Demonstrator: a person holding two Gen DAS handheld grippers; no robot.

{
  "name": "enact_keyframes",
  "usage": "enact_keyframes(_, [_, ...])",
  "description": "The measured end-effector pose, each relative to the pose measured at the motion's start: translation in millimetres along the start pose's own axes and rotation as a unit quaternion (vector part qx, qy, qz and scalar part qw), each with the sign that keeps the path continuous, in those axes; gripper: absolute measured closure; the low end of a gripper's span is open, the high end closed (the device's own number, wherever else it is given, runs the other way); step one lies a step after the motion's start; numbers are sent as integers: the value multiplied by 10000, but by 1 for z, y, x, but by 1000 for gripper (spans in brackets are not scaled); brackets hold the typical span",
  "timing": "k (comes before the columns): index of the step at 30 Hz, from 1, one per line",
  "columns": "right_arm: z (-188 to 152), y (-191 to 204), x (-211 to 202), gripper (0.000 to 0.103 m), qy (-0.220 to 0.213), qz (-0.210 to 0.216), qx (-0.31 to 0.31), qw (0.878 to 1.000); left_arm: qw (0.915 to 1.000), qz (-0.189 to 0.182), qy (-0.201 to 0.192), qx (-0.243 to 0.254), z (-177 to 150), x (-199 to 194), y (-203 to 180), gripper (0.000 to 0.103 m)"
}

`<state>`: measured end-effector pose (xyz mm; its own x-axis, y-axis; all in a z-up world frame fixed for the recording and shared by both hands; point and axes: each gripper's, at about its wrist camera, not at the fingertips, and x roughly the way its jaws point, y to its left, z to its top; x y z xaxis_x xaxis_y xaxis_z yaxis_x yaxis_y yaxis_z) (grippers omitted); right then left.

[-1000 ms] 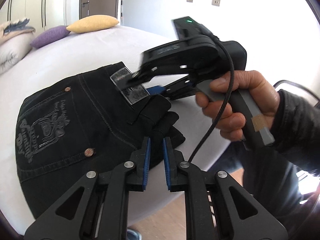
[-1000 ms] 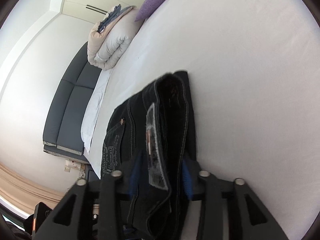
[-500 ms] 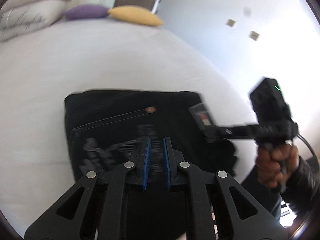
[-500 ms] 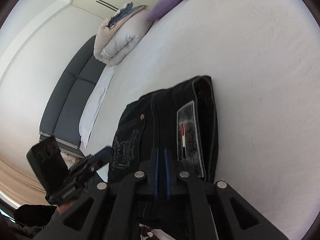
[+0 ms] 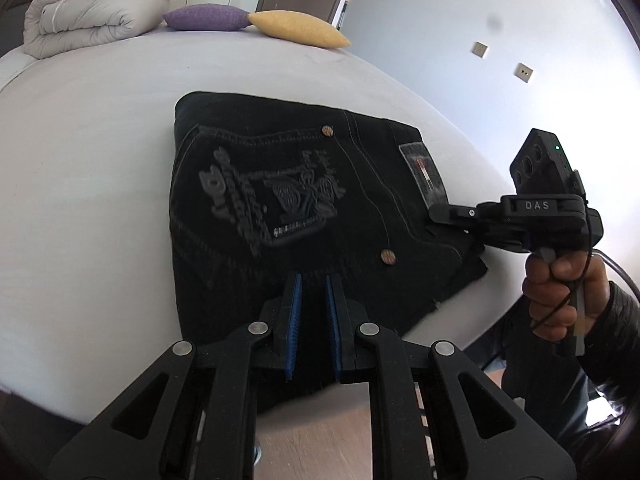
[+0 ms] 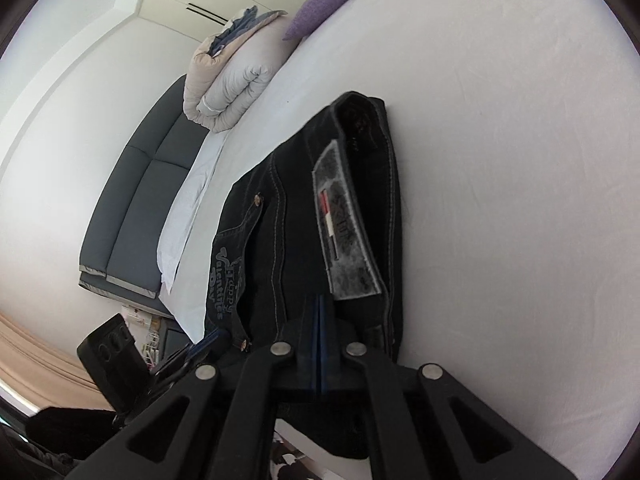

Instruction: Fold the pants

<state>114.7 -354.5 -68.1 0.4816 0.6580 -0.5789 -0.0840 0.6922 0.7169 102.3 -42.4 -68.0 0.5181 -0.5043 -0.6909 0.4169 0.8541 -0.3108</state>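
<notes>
Black folded pants (image 5: 280, 200) lie on the white bed (image 5: 80, 200), back pocket print and grey waist patch (image 5: 424, 176) facing up. My left gripper (image 5: 312, 312) hovers over their near edge, shut to a slim gap with nothing in it. A hand (image 5: 560, 288) holds my right gripper (image 5: 434, 214), whose tip sits at the waistband just below the patch. In the right wrist view the pants (image 6: 288, 240) stretch away, and the right gripper (image 6: 319, 320) is closing, its blue pads meeting with no cloth seen between them. The left gripper (image 6: 210, 340) shows at lower left.
A rolled duvet (image 5: 88, 12), a purple pillow (image 5: 204, 20) and a yellow pillow (image 5: 296, 32) lie at the bed's far end. A grey sofa (image 6: 132, 208) stands beyond the bed. Wooden floor (image 5: 320, 440) shows below the near bed edge.
The right gripper's jaws, spread around the waistband fold a second ago, have come together and drawn back. The left gripper swung across the pants and rolled.
</notes>
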Motion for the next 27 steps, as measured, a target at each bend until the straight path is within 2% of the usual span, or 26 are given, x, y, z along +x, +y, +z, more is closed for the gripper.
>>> enact_keyframes(3, [-9, 0, -12, 103, -168, -26, -137, 9998, 10000, 13, -15, 31, -10, -10, -4, 91])
enact_keyframes(4, [-12, 1, -18, 99, -214, -38, -184, 9996, 10000, 13, -22, 15, -11, -15, -5, 91])
enact_keyframes(6, [-17, 5, -33, 74, -310, -19, -277, 9991, 9999, 53, -94, -27, -12, -31, -1, 91])
enact_keyframes(8, [-17, 7, -50, 27, -589, -153, -273, 9978, 9990, 347, -279, -82, -9, -48, 5, 91])
enact_keyframes(9, [-17, 7, -57, 21, -734, -230, -252, 9967, 9984, 435, -330, -125, -6, -53, 8, 87])
enact_keyframes(11, [-10, 5, -67, 21, -942, -313, -241, 9948, 9973, 549, -390, -285, 6, -61, 22, 65])
enact_keyframes(12, [-6, 2, -68, 21, -959, -348, -183, 9946, 9968, 572, -406, -380, 12, -62, 28, 29])
enact_keyframes(13, [0, -1, -67, 23, -901, -385, -86, 9951, 9957, 604, -497, -493, 18, -65, 36, 15])
enact_keyframes(14, [7, -5, -62, 29, -813, -397, 17, 9959, 9950, 620, -558, -548, 23, -65, 40, 14])
enact_keyframes(15, [11, -7, -58, 31, -716, -392, 87, 9966, 9953, 607, -493, -576, 31, -60, 44, 14])
enact_keyframes(18, [22, -16, -37, 34, -301, -278, 317, 9987, 9973, 475, 60, -555, 54, -29, 51, 14])
enact_keyframes(20, [28, -23, -19, 36, -5, -336, 496, 9982, 9963, 537, 391, -547, 62, -8, 53, 14])
enact_keyframes(24, [39, -26, -3, 43, 227, -241, 613, 9976, 9921, 604, 1060, -282, 75, 35, 46, 14])
enact_keyframes(27, [45, -24, 9, 47, 387, -286, 581, 9971, 9902, 599, 1227, -293, 77, 52, 43, 14])
